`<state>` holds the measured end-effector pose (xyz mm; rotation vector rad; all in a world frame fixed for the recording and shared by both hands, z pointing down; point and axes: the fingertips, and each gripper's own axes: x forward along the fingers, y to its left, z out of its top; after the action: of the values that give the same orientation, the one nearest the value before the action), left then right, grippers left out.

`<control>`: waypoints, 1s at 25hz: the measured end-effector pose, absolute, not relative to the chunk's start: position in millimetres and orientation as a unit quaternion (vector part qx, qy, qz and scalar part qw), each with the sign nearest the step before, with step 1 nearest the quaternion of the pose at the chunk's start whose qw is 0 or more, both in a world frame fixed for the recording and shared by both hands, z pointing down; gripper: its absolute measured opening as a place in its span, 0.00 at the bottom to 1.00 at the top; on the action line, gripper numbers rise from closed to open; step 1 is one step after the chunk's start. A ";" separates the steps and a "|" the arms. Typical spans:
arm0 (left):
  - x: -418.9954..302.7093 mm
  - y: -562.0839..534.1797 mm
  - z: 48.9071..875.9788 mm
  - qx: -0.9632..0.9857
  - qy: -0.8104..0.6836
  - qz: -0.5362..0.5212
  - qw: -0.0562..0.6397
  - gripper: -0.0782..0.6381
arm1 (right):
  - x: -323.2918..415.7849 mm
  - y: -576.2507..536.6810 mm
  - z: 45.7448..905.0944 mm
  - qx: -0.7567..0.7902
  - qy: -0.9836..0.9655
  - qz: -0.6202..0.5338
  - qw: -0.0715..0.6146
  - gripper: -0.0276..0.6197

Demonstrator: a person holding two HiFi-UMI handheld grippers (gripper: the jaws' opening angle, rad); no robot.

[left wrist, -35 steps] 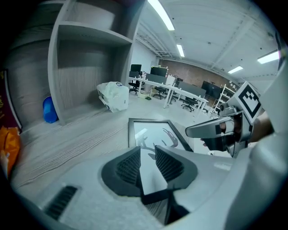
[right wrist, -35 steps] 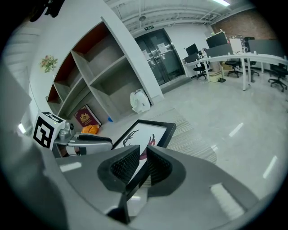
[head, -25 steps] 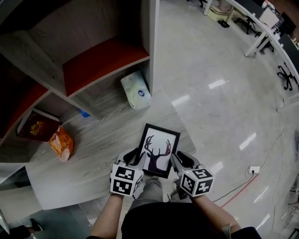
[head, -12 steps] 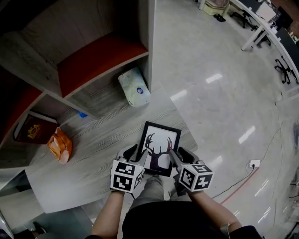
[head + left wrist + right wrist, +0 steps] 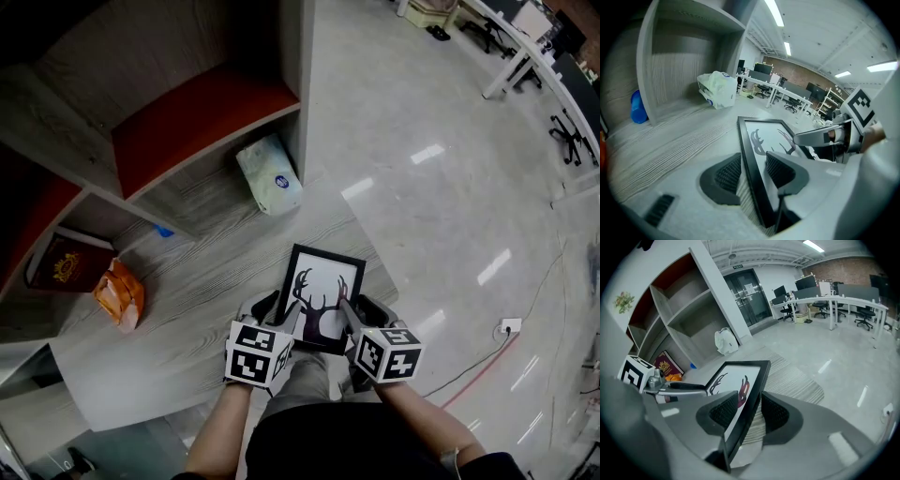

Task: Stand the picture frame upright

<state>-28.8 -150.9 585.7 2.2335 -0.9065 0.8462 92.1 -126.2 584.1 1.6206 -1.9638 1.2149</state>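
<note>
Far to the left of the picture frame (image 5: 323, 286), a red book (image 5: 58, 264) leans inside the shelf (image 5: 103, 141). An orange bag (image 5: 122, 292) lies just beside that book. A small blue thing (image 5: 167, 229) peeks out further back, also left of the frame. A white pack (image 5: 270, 176) lies behind the frame, by the shelf wall. All of these are on the same grey wood board (image 5: 216, 272) as the frame.

The left gripper (image 5: 274, 311) is at the frame's left side. Its 2 jaws have just been opening. The frame's black edge runs between them, but the pads do not squeeze it, so this gripper has let go.

The frame is black, with a dark deer head on white. It is near the front edge of the board. It looks tipped back, with the picture facing up toward the person.

The right gripper (image 5: 354, 311) is at the frame's right side. Its 2 jaws have just been opening too. The frame's edge sits loose between them.

Right of the frame is a shiny floor (image 5: 441, 216).
</note>
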 end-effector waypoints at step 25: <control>-20.5 -149.5 585.1 0.808 -0.389 0.321 0.306 0.30 | 101.0 -125.6 585.5 0.590 -0.662 0.438 0.145 0.18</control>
<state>-20.5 -149.5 585.1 2.1375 -1.0281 0.8487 101.0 -125.6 585.5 1.6998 -1.9077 1.2617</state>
